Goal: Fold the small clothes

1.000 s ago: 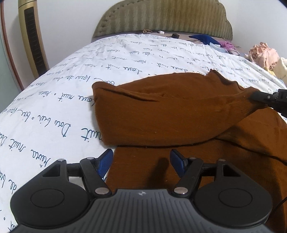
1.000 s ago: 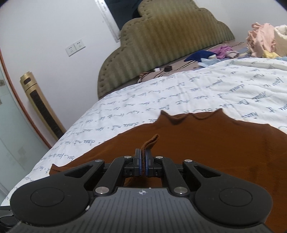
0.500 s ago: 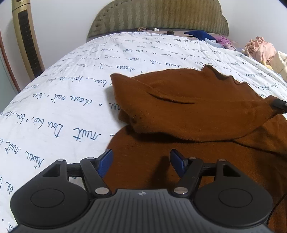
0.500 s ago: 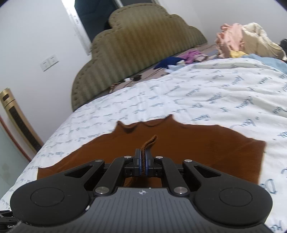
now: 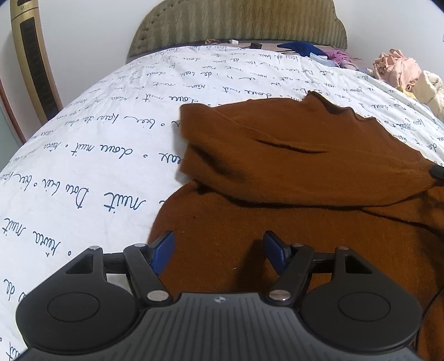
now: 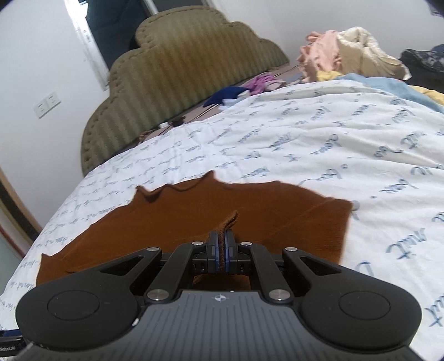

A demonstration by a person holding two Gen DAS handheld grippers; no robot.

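Left claw: the left claw (image 5: 219,251) hangs wide open over the near part of the brown sweater (image 5: 291,172), gripping nothing, its blue pads (image 5: 162,251) well apart.
Left view, garment: the sweater lies on the bed sheet (image 5: 91,155), a sleeve or side flap folded across the body and drawn off to the right edge of frame, where a dark claw tip just shows.
Left view, background: padded headboard (image 5: 238,25) at the far end, a pile of clothes (image 5: 399,69) off to the right.
Right claw: the right claw (image 6: 221,251) is clamped tight on a ribbed strip of the sweater (image 6: 194,219), likely a cuff or hem, which pokes up between the pads.
Right view, garment: the rest of it spreads flat ahead on the sheet (image 6: 319,144), wavy edge towards the headboard (image 6: 177,75).
Right view, background: heaped laundry (image 6: 341,52) at far right.
Doing it well: my read is a flap being laid over. Keep the pinched edge low and taut, set it square to the body, release only once it rests flat.
Left's job: probably press or pin the near cloth so nothing drags.
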